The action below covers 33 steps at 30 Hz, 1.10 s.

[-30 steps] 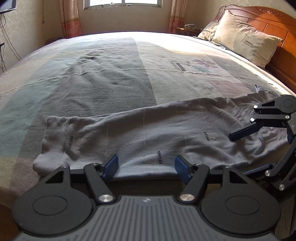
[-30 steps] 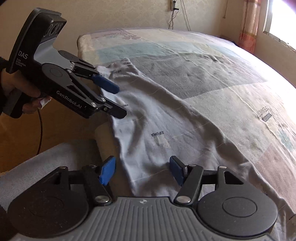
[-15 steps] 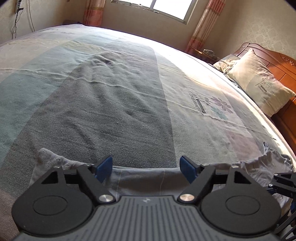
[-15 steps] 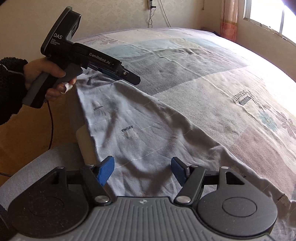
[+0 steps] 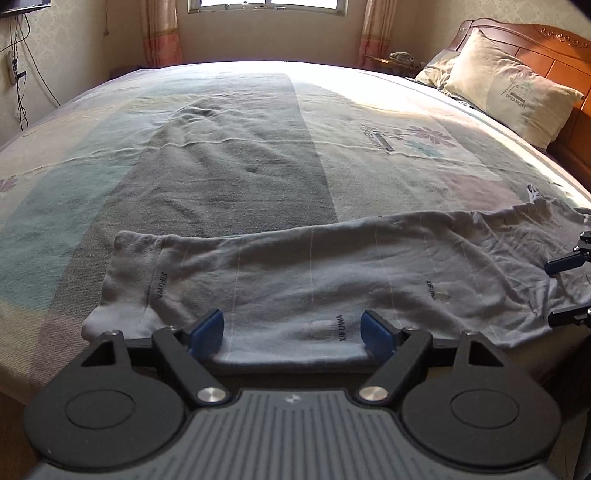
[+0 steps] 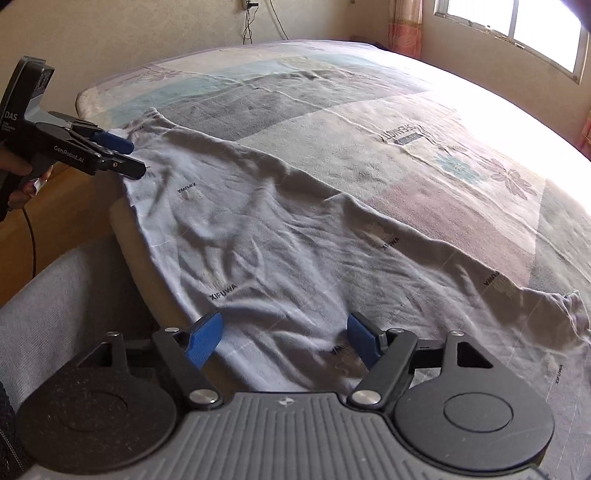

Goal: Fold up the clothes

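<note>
Grey garment [image 5: 317,280] lies flat along near bed [image 5: 236,166] edge. Left gripper [image 5: 293,330]: jaws apart, near hem between them, ungripped. Right gripper [image 6: 284,338] jaws opening, fabric between, unpinched. Step: pre-fold grasp. Next: pinch hem both sides, lift evenly.

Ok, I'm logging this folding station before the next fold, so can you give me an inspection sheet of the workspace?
Surface: bed with a patchwork cover, lightly wrinkled.
Job's things: grey garment printed XIFUWA, spread lengthwise along the near bed edge, creased, partly overhanging the edge.
Clutter: nothing seen on the cover besides two pillows at the headboard.
Grippers: left gripper open, above the garment's near edge; right gripper opening, cloth below, nothing pinched.
Cables: wires on the wall; a cord from the left handle.
Surroundings: window with curtains, wooden headboard, nightstand items too small to tell.
</note>
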{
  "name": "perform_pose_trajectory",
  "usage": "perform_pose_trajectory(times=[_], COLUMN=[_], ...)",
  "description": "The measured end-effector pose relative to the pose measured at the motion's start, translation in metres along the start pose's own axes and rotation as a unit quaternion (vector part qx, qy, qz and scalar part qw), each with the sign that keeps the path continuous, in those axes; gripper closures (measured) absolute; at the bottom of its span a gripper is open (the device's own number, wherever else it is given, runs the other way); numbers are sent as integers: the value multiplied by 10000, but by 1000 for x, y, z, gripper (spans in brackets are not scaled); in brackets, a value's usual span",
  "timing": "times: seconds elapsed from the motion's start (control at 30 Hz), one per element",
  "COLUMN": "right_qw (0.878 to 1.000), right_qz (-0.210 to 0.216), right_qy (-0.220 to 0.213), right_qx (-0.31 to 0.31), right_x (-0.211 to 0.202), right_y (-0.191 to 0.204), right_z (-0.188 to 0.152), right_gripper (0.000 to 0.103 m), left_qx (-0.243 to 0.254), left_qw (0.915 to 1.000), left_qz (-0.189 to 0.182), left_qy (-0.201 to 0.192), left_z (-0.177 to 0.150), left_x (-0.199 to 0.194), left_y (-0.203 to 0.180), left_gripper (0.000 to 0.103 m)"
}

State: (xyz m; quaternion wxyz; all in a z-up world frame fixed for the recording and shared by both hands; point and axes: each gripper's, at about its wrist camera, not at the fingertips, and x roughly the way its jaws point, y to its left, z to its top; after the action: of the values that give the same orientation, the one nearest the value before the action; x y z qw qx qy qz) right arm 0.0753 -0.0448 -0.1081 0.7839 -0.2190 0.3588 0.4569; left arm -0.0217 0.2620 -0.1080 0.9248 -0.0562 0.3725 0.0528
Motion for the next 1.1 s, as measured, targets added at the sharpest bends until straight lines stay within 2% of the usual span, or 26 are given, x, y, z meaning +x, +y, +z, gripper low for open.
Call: perform_pose_trajectory(times=[0.07,0.17,0.23,0.3,0.33,0.43,0.5,0.6,0.7,0.77,0.83,0.87,1.0,1.03,1.1], right_qw=[9998,9971,9949,9947,9947,9928,9899,9858,9811,9781,9758,9772,9763,9762,9757], right_qz=[-171,-411,-571,-675,-664,-794,-863,-956,-1166,-1253,-1374,-1387,-1389,-1350,-1280], right_qy=[-70,-252,-151,-35,-48,11,-26,-283,-447,-289,-22,-100,49,-80,-322], right_qx=[95,584,817,769,783,901,1124,1352,1478,1636,1699,1605,1662,1694,1748], right_x=[-8,-11,-8,-12,-18,-36,-47,-56,-55,-51,-51,-56,-73,-75,-77], right_y=[-6,-22,-32,-37,-39,-48,-55,-64,-72,-79,-83,-82,-90,-94,-101], right_z=[-4,-5,-11,-27,-35,-53,-57,-55,-53,-60,-75,-83,-91,-86,-75], right_gripper=[24,24,24,21,19,17,17,17,17,17,16,15,13,13,13], left_qx=[59,101,287,507,458,249,320,382,439,484,431,448,684,725,701], left_qw=[9999,9999,9996,9986,9986,9988,9985,9991,9989,9981,9982,9980,9952,9952,9967], left_qz=[-98,-136,-29,153,210,334,398,196,42,111,152,179,355,315,2], left_qy=[-82,14,39,98,130,271,185,47,165,351,376,407,609,577,410], left_z=[6,6,-2,-11,-13,-12,-6,4,4,-5,-13,-12,5,11,28], left_x=[3,16,20,14,11,2,-3,-1,11,17,11,9,2,1,5], left_y=[-7,-16,-20,-22,-20,-12,-18,-32,-47,-51,-50,-50,-59,-62,-77], left_gripper=[21,21,21,18,15,15,16,16,16,14,13,13,14,14,14])
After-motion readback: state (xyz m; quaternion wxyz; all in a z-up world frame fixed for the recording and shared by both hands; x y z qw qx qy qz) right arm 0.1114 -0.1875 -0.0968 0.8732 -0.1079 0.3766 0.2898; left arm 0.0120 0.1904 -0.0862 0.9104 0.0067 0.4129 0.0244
